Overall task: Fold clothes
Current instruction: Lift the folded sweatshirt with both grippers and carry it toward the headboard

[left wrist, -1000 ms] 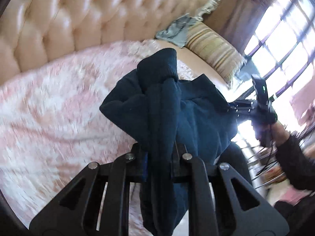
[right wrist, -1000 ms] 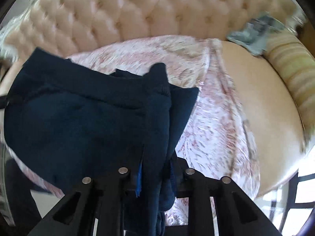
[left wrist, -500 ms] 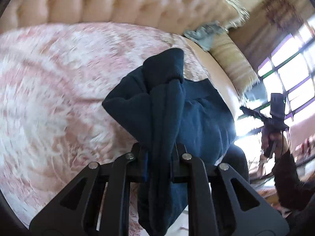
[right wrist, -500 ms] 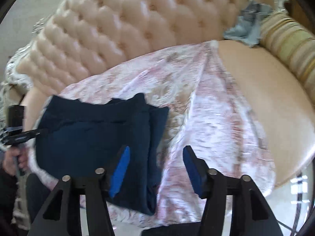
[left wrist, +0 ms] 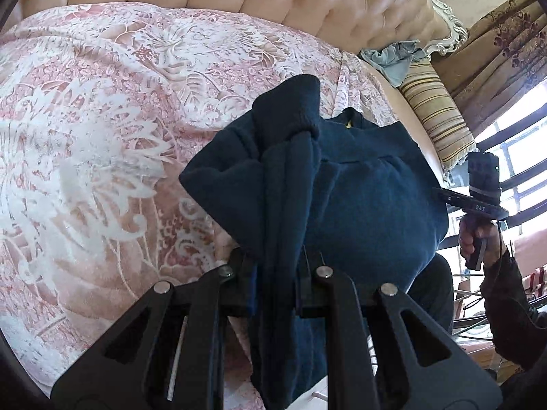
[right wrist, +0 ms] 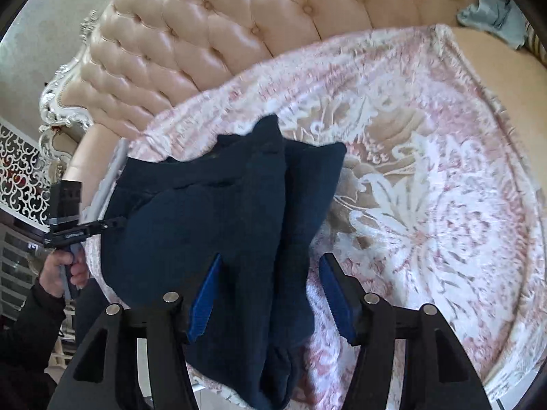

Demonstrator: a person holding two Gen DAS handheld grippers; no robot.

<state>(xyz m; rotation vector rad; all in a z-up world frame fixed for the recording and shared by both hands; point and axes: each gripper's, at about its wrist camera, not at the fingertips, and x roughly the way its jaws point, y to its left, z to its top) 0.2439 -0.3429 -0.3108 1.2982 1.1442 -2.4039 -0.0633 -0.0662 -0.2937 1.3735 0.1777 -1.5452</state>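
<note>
Left gripper (left wrist: 275, 273) pinches the dark navy knit sweater (left wrist: 359, 198) on the pink floral blanket (left wrist: 85, 136); right gripper (right wrist: 270, 294), just opened, straddles it.

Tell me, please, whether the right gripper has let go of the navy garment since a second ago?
Yes. The right gripper has just opened; the navy garment now lies loose between its pads on the pink blanket.
</note>
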